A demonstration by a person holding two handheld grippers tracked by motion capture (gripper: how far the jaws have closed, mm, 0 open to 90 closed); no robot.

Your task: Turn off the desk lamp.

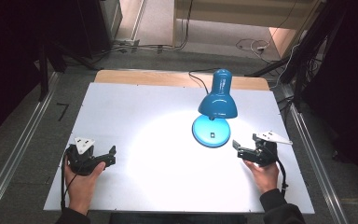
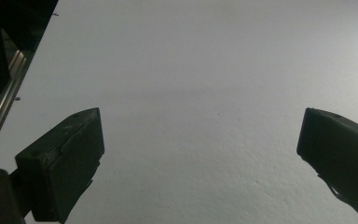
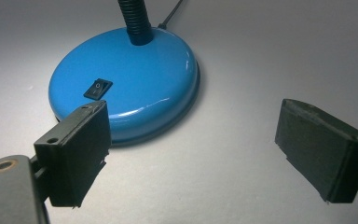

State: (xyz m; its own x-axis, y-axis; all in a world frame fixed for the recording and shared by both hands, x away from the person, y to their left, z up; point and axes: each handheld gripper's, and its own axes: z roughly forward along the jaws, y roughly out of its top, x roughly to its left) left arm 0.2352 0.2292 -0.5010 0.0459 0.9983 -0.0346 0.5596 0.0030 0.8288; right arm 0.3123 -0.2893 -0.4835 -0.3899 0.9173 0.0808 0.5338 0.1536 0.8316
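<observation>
The lamp (image 1: 216, 109) stands toward the far right of the counter (image 1: 121, 112), lit, throwing a bright round pool of light on the white surface in front of it, and its round base (image 3: 135, 81) lies just ahead of your right gripper (image 3: 196, 154). That base is a smooth, glossy blue dome, low and wide, with a small black rocker switch (image 3: 98, 88) set flat into its top on the side facing you; a black ribbed flexible neck (image 3: 134, 21) rises from the middle and carries the blue bell-shaped shade (image 1: 218, 98), and a thin dark cord (image 1: 198, 77) trails off the back edge. Your right gripper is released, its two blocky black jaws standing wide apart with nothing between them, the left one close in front of the rim of the base but, as far as the right gripper view shows, not touching it. My reading is that you are at the switch step: either lining up for a press or just clear of one. If you go for the switch, it calls for one jaw tip brought down squarely on the rocker, since the glossy dome around it would let a tip slide off. Your left gripper (image 1: 103, 157) rests well away on the near left of the counter, jaws likewise spread and empty over the bare, faintly grainy matte surface. A strip of wood (image 1: 144, 77) shows along the far edge of the counter.
</observation>
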